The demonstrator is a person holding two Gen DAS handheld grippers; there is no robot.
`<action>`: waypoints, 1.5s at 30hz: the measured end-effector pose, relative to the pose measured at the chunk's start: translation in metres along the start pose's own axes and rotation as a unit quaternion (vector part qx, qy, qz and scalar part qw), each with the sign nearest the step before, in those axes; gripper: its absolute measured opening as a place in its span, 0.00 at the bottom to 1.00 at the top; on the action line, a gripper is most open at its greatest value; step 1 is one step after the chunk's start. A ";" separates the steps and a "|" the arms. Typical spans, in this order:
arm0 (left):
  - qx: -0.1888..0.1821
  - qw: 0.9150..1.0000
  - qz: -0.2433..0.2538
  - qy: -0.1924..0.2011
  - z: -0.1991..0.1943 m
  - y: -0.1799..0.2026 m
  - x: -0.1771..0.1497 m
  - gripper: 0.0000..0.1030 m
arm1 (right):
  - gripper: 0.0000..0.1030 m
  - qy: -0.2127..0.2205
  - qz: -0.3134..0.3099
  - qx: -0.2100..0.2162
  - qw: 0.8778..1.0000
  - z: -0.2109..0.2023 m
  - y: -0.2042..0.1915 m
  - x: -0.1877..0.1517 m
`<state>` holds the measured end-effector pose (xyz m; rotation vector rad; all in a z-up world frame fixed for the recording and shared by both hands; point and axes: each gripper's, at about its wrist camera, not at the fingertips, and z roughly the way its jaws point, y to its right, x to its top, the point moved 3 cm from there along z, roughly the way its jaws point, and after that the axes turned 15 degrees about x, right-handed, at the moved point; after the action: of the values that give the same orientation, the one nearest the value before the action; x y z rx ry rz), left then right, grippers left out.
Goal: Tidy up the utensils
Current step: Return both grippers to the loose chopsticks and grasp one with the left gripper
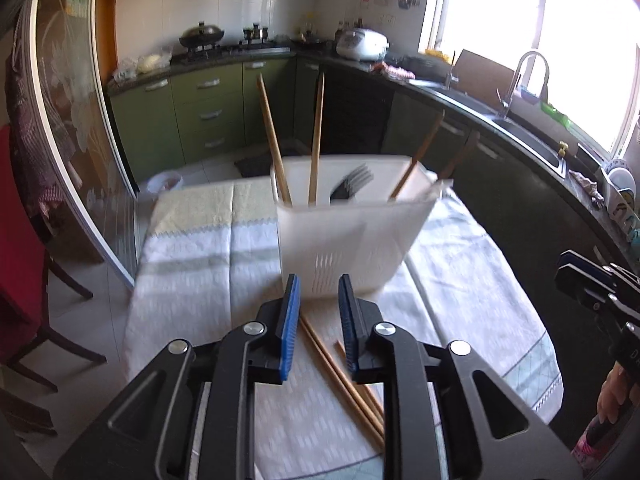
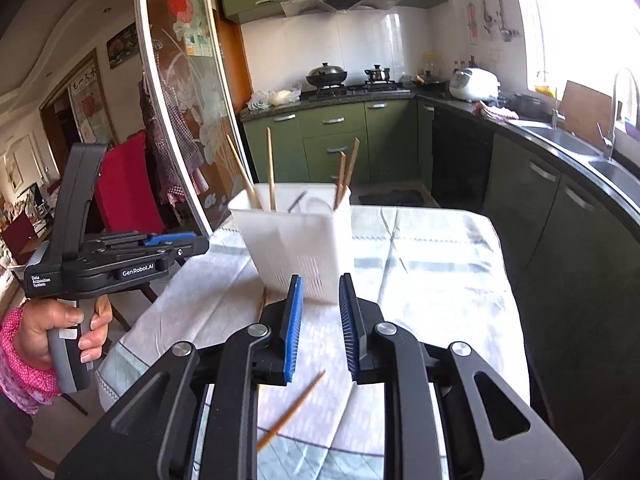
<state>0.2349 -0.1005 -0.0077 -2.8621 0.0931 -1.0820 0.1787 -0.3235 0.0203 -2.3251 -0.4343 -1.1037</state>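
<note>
On cloth [image 1: 192, 264], chopsticks [image 1: 340, 380] lying diagonally.

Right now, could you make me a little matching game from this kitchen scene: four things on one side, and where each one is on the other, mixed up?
Things:
1. fork
2. loose chopsticks
3. wok
4. holder

Places:
A. on the stove
B. lying flat on the cloth
C. standing on the cloth, tilted
D. standing inside the white container

Pairs: 1-D, 2-B, 3-A, 4-C
</note>
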 end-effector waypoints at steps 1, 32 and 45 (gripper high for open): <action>-0.008 1.000 -0.005 -0.029 0.010 0.001 -0.011 0.18 | 0.18 -0.003 0.013 -0.001 1.000 -0.006 0.008 -0.011; 0.044 0.971 -0.020 -0.234 0.124 0.040 -0.058 0.18 | 0.25 -0.051 0.097 0.028 0.994 -0.023 0.059 -0.084; 0.040 0.971 -0.011 -0.234 0.116 -0.009 -0.073 0.06 | 0.25 -0.198 0.036 0.060 0.978 0.105 0.012 -0.058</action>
<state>0.2569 -0.0795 -0.1414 -2.9590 -0.0129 -0.3786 0.2131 -0.2758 -0.0848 -2.4289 -0.5402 -0.5575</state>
